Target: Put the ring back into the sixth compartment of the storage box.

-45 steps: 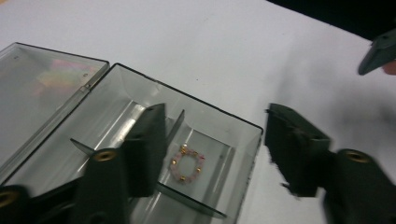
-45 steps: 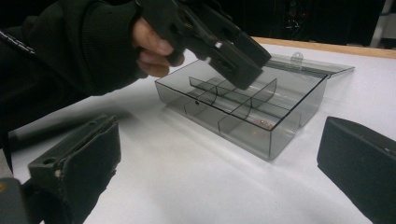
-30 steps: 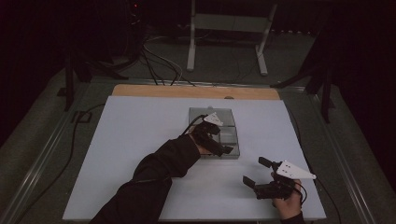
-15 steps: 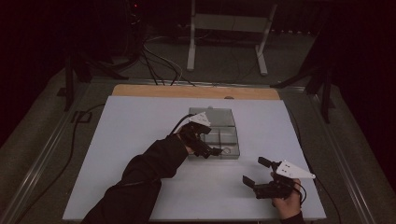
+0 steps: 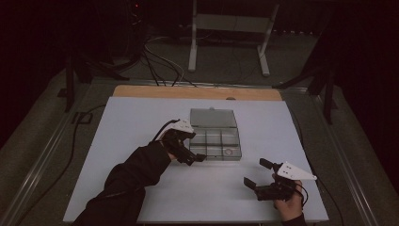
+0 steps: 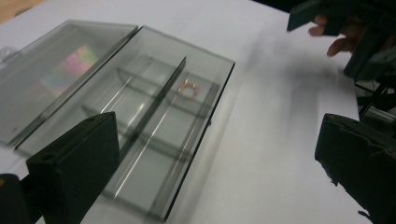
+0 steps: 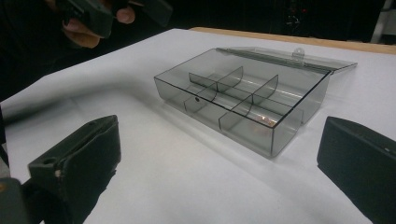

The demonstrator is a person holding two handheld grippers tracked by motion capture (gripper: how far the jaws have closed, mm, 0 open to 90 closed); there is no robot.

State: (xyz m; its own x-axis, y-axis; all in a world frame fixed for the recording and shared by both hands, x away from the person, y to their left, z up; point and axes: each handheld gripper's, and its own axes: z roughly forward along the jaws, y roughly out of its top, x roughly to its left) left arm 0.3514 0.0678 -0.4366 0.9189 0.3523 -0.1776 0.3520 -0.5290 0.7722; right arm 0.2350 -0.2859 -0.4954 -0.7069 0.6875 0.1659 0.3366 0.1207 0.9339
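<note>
fingers of both our grippers point(image 5: 197, 157) point(image 5: 256, 174) spread, empty — ring point(image 6: 189, 88) already in open box point(image 5: 216, 141); lid unclosed.

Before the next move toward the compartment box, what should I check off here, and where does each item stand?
1. Box lid open, lying flat behind the tray: ok.
2. Ring inside a compartment, at the box's near right corner in the high view: ok.
3. Left gripper jaws open and empty: ok.
4. Right gripper jaws open and empty, well apart from the box: ok.
5. Left gripper clear of the box wall: cannot tell; it sits at the box's front left corner.
6. Other compartments empty: cannot tell, the plastic glares.
</note>
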